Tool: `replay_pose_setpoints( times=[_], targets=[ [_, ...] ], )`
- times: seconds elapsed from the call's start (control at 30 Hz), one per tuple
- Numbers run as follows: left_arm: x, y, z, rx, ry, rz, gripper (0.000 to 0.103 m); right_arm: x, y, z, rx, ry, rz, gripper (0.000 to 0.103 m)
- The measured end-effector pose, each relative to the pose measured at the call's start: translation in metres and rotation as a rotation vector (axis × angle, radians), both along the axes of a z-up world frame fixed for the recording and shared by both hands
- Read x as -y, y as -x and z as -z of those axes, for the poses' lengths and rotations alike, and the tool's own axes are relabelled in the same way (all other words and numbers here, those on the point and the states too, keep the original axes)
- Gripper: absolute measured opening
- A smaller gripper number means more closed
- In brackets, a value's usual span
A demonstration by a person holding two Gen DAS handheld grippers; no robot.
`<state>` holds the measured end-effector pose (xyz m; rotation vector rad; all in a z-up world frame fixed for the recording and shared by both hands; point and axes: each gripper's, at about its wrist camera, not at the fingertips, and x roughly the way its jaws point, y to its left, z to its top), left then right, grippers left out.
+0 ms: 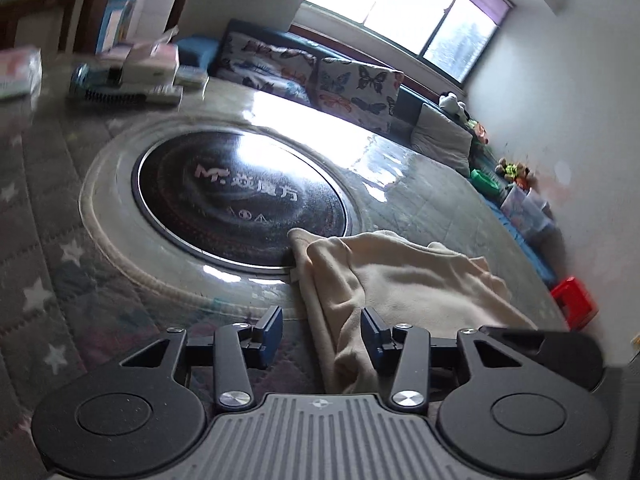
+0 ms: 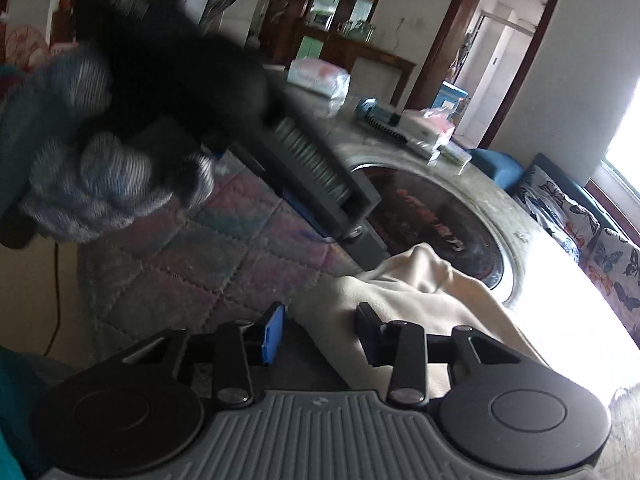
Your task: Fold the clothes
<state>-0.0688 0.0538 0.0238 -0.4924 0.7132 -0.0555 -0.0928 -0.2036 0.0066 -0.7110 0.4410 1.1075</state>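
Both wide open, empty: left gripper [image 1: 322, 330], right gripper [image 2: 320, 326] over cream garment [image 1: 400, 276] on worktop [image 1: 60, 240]. Best pinched at an edge.

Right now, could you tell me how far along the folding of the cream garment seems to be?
Barely started. The cream garment lies rumpled on the quilted table cover, with no neat fold visible. Both the left gripper and right gripper are open at its near edge, holding nothing. Grasping, spreading and folding remain.

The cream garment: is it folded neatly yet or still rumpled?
Rumpled. The cream garment lies bunched in uneven creases on the table, one corner over the black round plate; no squared fold shows.
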Motion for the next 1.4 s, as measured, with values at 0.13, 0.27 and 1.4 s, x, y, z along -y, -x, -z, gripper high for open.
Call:
replay_pose_setpoints(
  times=[0.13, 0.27, 1.4],
  targets=[
    [-0.005, -0.007, 0.005, -0.022, 0.127, -0.038, 0.055, -0.003, -0.005, -0.002, -0.026, -0.015, 0.018, 0.013],
    [-0.010, -0.019, 0.009, -0.053, 0.219, -0.099, 0.058, 0.011, -0.023, -0.017, -0.154, -0.101, 0.070, 0.009],
    [0.006, -0.052, 0.019, -0.096, 0.300, -0.133, 0.016, 0.154, -0.122, -0.023, -0.262, -0.322, 0.570, 0.035]
  ],
)
